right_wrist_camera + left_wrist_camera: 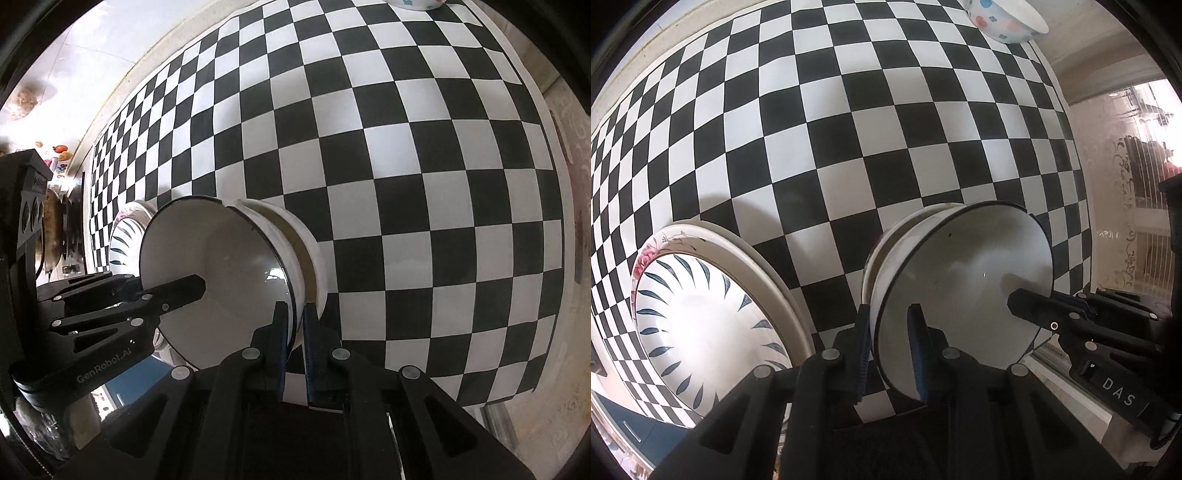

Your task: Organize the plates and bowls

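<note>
A white bowl with a thin dark rim (pixel 960 280) (pixel 221 266) sits tilted in a second white bowl (pixel 886 236) (pixel 314 247) on the checkered tablecloth. My left gripper (pixel 890 354) (pixel 159 286) is shut on the dark-rimmed bowl's left rim, one finger inside and one outside. On the opposite rim my right gripper (pixel 295 332) (pixel 1045 301) is shut the same way. To the left lies a plate with blue leaf marks (pixel 701 314) (pixel 123 236), stacked on a rose-patterned plate (pixel 768 266).
A polka-dot bowl (pixel 1004 18) (pixel 413 3) stands at the far edge of the black-and-white cloth (pixel 886 129). The table's right edge (pixel 1075 184) drops to a patterned floor. Kitchen clutter shows beyond the left edge in the right wrist view.
</note>
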The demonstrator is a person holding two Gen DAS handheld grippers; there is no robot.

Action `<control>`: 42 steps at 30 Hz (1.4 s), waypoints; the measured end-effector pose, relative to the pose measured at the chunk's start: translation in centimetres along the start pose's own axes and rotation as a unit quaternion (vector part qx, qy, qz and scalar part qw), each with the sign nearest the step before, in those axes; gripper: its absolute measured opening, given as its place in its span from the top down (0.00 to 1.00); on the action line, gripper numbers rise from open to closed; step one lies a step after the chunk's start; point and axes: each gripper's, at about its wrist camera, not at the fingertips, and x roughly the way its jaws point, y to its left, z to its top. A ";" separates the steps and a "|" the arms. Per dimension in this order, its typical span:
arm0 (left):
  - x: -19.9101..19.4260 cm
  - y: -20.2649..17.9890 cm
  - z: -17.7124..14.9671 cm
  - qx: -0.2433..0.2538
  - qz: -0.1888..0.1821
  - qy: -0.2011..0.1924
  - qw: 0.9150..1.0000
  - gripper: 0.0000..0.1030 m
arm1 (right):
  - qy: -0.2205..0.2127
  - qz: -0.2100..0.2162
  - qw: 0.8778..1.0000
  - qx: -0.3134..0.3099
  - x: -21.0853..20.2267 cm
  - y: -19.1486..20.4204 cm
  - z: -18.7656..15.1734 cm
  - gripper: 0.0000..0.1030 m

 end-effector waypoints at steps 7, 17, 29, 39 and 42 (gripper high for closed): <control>0.1 -0.3 0.0 0.005 0.010 0.003 1.000 0.84 | 0.010 0.004 1.000 0.013 0.5 0.2 0.3 0.91; 0.3 -0.1 0.1 0.004 0.018 0.006 1.000 0.84 | 0.008 0.009 1.000 0.015 0.3 -0.2 0.0 0.88; -1.9 -0.1 -1.0 -0.010 0.035 -0.025 0.999 0.83 | -0.008 -0.006 1.000 0.005 -1.4 0.4 -0.5 0.88; -6.0 0.0 -2.6 -0.022 0.051 -0.065 0.996 0.82 | -0.022 -0.030 0.999 -0.007 -4.7 1.1 -1.5 0.12; -7.0 -0.4 -2.8 -0.021 0.050 -0.073 0.996 0.82 | -0.035 -0.047 0.998 -0.019 -6.1 1.4 -1.8 0.12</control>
